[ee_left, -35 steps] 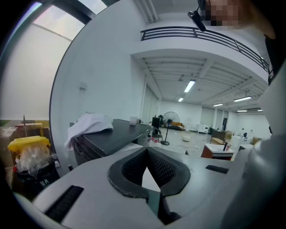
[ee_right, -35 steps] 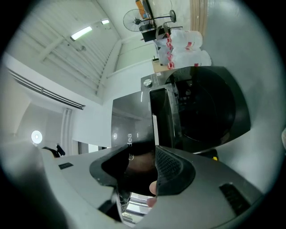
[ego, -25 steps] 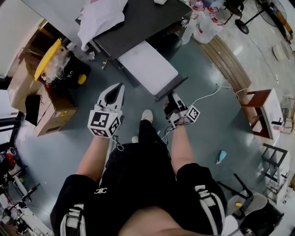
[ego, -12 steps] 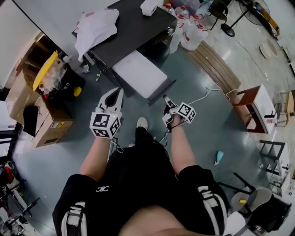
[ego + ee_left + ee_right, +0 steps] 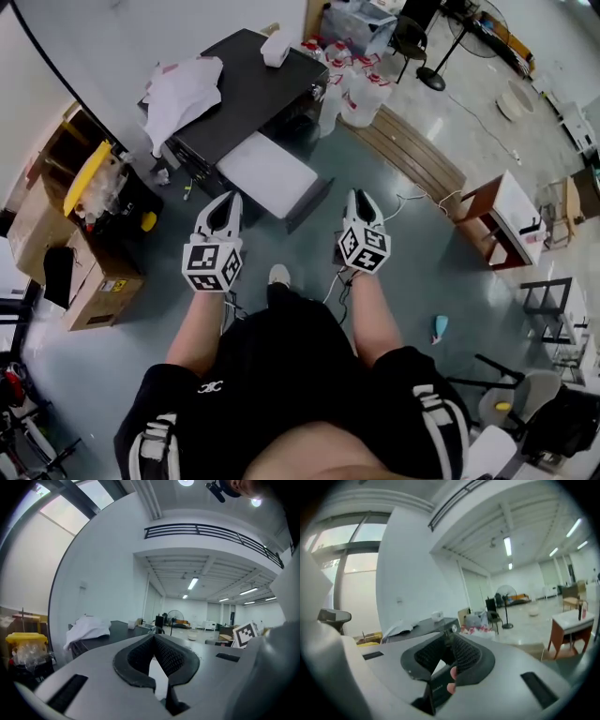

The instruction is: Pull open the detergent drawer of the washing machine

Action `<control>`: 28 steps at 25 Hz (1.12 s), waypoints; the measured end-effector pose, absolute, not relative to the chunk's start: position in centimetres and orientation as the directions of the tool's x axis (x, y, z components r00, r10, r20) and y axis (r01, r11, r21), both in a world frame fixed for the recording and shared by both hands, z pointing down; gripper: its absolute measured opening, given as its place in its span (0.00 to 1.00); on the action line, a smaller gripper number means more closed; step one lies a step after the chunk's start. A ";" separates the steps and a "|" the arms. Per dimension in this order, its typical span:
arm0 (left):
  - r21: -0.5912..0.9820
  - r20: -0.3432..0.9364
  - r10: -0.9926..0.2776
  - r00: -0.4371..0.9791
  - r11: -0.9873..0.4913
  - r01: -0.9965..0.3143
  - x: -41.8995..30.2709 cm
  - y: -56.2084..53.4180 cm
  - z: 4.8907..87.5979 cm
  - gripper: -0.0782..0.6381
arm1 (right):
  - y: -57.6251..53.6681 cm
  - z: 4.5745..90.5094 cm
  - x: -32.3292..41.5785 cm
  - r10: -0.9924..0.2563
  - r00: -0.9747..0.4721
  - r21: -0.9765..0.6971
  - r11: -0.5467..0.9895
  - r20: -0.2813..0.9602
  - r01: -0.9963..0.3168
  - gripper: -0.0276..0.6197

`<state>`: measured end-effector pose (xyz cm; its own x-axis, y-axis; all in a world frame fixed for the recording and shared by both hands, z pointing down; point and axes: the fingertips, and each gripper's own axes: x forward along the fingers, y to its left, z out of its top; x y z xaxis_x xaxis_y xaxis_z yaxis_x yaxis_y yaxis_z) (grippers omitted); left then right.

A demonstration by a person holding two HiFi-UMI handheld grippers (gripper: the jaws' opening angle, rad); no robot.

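I cannot make out a washing machine or its detergent drawer in any view. Both grippers are held up in front of the person, above the grey floor. My left gripper (image 5: 230, 199) (image 5: 153, 637) points level toward a dark table (image 5: 253, 80); its jaw tips meet and nothing is between them. My right gripper (image 5: 358, 195) (image 5: 447, 637) points the same way. Its jaws are closing, the tips look drawn together, and nothing is held. A fingertip (image 5: 451, 686) shows behind its pads.
A white cloth (image 5: 183, 89) lies on the dark table, and a white slab-like unit (image 5: 267, 173) stands in front of it. Cardboard boxes (image 5: 89, 277) and a yellow-lidded bin (image 5: 84, 173) are on the left. A wooden platform (image 5: 412, 155) and a small red-brown table (image 5: 502, 216) are on the right.
Both grippers have risen, the right one much more. The right gripper rolled so its marker cube faces up, and its jaws narrowed. The head view tilted further forward.
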<state>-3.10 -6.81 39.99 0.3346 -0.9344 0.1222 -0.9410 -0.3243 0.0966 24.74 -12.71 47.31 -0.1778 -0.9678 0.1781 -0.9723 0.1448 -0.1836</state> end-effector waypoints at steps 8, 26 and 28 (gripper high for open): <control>0.067 0.054 -0.935 0.351 -0.348 -0.935 -1.8 -5.3 36.0 0.11 | -8.2 33.6 21.0 -0.970 -0.211 0.004 0.212 -0.119 -0.977 0.05; 0.047 0.038 -0.934 0.355 -0.353 -0.935 -1.8 -3.2 34.4 0.11 | -5.7 32.7 18.4 -0.960 -0.262 -0.009 0.264 -0.104 -0.964 0.05; 0.045 0.038 -0.934 0.354 -0.353 -0.935 -2.0 -2.9 34.4 0.11 | -5.4 32.6 18.1 -0.954 -0.279 -0.008 0.281 -0.113 -0.960 0.05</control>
<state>-1.96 -2.94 34.37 0.3543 -0.9343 0.0383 -0.9347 -0.3526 0.0454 18.06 -5.38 32.63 -0.2788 -0.9537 -0.1127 -0.9595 0.2815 -0.0079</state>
